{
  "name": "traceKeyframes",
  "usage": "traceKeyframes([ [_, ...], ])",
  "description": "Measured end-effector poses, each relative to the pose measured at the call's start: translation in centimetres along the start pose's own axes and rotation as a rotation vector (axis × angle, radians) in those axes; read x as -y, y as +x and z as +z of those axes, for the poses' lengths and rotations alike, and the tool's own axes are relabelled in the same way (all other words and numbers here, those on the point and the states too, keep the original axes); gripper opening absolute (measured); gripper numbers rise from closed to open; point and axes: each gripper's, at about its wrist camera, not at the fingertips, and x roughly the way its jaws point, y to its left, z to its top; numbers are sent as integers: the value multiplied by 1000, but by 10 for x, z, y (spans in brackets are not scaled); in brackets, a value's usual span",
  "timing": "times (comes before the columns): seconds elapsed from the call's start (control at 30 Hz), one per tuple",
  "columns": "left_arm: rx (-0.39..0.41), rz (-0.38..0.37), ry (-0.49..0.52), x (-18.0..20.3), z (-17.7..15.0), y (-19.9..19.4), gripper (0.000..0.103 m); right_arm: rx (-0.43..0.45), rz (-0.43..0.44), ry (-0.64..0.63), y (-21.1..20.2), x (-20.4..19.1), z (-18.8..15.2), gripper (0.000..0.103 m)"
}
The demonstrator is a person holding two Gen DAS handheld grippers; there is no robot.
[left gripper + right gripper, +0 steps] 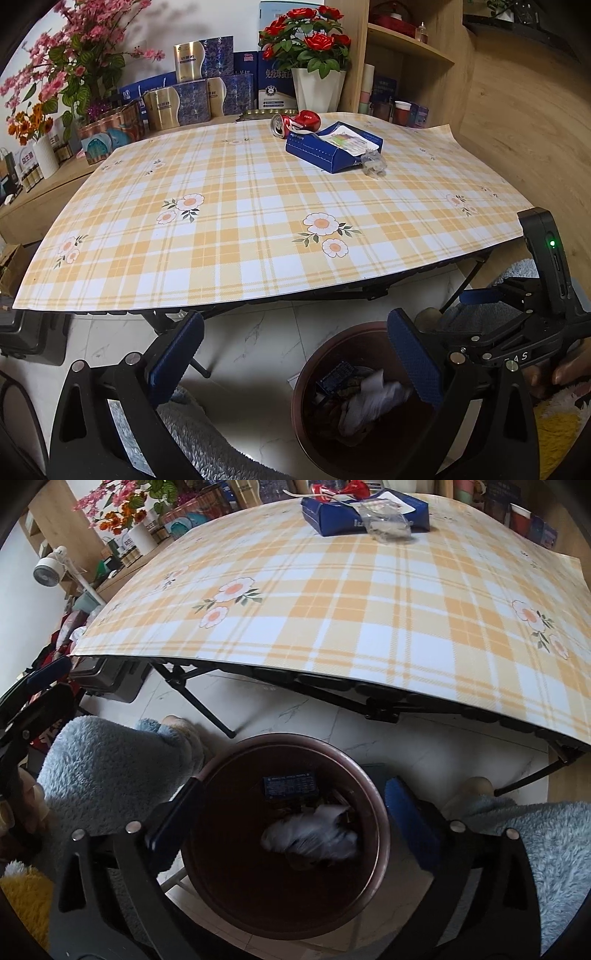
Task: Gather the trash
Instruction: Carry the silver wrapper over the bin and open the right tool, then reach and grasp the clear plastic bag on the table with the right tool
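A dark brown trash bin [380, 834] stands on the floor below the table's near edge. It holds a crumpled white paper [314, 838], blurred, and a small blue box [290, 785]. My right gripper [291, 823] is open and empty right above the bin. My left gripper [299, 358] is open and empty, left of the bin [306, 373]. On the far side of the table lie a crushed red can [295, 123], a flattened blue box [332, 147] and a clear plastic wrapper [373, 164]; the wrapper also shows in the right wrist view [388, 522].
A folding table with a yellow plaid cloth [240, 221] fills the middle. Boxes, flower pots [317, 92] and a wooden shelf [406, 55] stand behind it. The person's knees in blue fleece [110, 760] flank the bin. A black case [110, 679] sits under the table.
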Motion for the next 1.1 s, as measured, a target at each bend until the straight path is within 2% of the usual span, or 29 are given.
traceKeyframes([
  [0.33,-11,6,-22,-5,-1,2,97,55,-29,-23,-16,0,2,97],
  [0.53,-19,-24,-49,-12,5,2,97,119,13,41,-38,14,10,97],
  [0.67,21,-31,-84,-21,12,-3,97,144,22,77,-51,28,21,97],
  [0.8,59,-27,-101,-29,29,-4,97,201,-16,61,-64,40,43,97],
  [0.9,81,-29,-116,-35,43,-1,97,249,-76,-6,-70,46,67,97],
  [1.1,130,31,-140,-46,75,7,97,253,-221,-163,-55,52,120,97],
])
